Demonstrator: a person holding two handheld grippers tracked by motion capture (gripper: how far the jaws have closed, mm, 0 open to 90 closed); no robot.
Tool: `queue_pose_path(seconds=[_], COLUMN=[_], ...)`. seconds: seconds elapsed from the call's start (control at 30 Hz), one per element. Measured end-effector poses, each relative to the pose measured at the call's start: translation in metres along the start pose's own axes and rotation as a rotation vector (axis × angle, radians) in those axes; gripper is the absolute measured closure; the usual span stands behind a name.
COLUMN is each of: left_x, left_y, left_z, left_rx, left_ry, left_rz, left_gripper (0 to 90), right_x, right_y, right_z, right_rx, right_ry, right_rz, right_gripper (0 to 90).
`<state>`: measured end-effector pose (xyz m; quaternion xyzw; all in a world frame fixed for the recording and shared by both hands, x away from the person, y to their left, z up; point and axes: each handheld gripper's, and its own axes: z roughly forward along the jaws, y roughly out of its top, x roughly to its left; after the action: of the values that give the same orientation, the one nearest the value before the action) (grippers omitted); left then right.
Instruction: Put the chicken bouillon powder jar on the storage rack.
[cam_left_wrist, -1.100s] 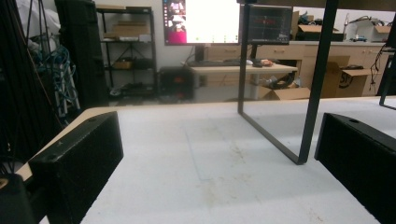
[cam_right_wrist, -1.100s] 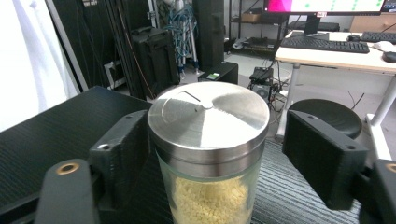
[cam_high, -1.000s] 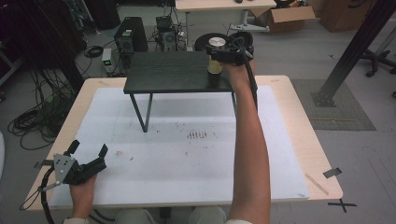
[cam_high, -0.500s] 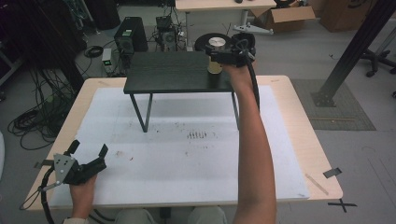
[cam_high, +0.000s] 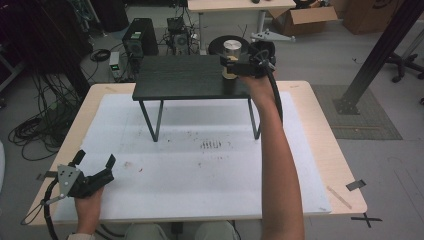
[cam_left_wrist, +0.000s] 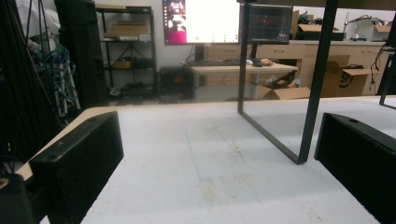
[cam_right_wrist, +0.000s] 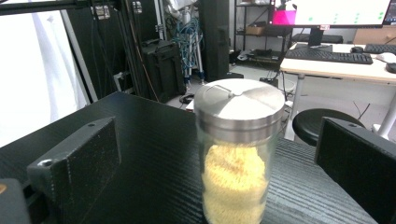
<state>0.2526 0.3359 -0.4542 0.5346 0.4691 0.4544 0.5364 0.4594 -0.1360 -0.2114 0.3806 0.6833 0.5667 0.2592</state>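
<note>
- Setting: a lab room with cables, monitors and cardboard boxes; a pale wooden surface (cam_high: 325, 145) under a white sheet (cam_high: 200, 170), with a small black bench (cam_high: 185, 77) standing at its far side.
- Jar (cam_right_wrist: 238, 149): clear glass, brushed metal lid, filled with yellow grains; upright on the black bench near its right far corner, resting on the benchtop by its own base.
- Right hand-held gripper (cam_high: 239, 67): jaws apart, one on each side of the jar, with a gap showing between each jaw and the glass in the right gripper view.
- Left hand-held gripper (cam_high: 95, 170): jaws apart, holding nothing, low over the white sheet at the near left corner, well apart from the jar.
- Progress, as judged: the jar stands on the bench with the jaws free of it; what is left is either closing on it or drawing the right arm clear.
</note>
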Motion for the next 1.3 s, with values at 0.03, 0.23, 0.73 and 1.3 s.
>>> queue_pose_path(seconds=[0.03, 0.23, 0.73, 1.3], left_x=[0.0, 0.0, 0.0, 0.0], left_y=[0.0, 0.0, 0.0, 0.0], left_z=[0.0, 0.0, 0.0, 0.0], left_rx=[0.002, 0.003, 0.001, -0.001], left_ry=[0.0, 0.0, -0.001, -0.001], left_rz=[0.002, 0.004, 0.002, 0.002], left_gripper=[1.7, 1.8, 2.1, 2.1], right_x=[0.001, 0.004, 0.017, 0.029], right_y=[-0.001, -0.005, -0.017, -0.042], right_z=[-0.001, -0.01, -0.034, -0.058], right_rx=[-0.001, -0.011, -0.047, -0.056], right_ry=[0.001, 0.018, 0.068, 0.116], right_rz=[0.0, -0.01, -0.023, -0.055], right_gripper=[0.1, 0.1, 0.1, 0.1])
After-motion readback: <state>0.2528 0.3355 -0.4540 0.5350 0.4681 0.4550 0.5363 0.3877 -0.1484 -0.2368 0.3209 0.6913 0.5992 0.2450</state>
